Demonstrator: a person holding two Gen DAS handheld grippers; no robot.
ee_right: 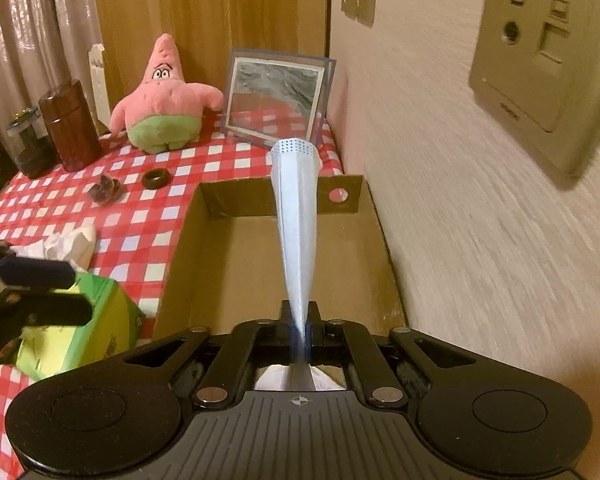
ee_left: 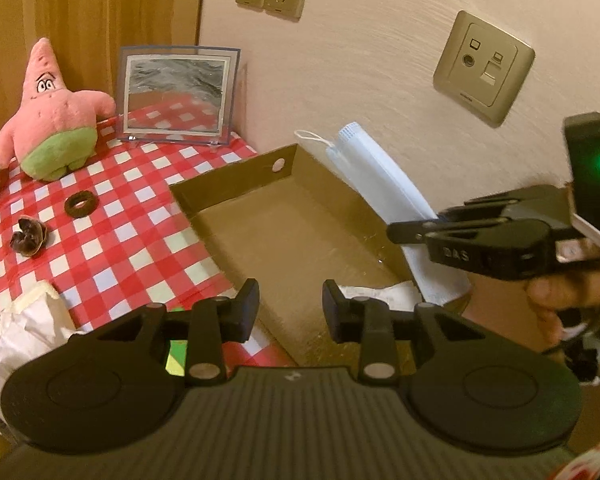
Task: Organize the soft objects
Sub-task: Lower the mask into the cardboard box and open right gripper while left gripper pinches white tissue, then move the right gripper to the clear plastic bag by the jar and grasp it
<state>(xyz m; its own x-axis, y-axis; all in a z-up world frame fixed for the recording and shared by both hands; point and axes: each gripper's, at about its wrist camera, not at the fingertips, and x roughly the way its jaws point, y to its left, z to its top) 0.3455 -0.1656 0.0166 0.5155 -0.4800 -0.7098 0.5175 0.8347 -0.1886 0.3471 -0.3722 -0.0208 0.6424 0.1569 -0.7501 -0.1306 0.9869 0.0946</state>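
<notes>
Face mask (ee_right: 296, 220), folded lengthwise, juts straight forward from the right gripper (ee_right: 299, 320), whose jaws are clamped on its near end. Its long axis runs along the gripper's line and slants up over the open cardboard box (ee_right: 384, 248) by the wall, the dotted far edge pointing toward the picture frame (ee_right: 278, 98). The left gripper (ee_left: 290, 308), jaws apart and holding nothing, hangs over the box's near edge on the checked desk (ee_left: 112, 240). A pink starfish plush (ee_left: 52, 120) stands behind.
</notes>
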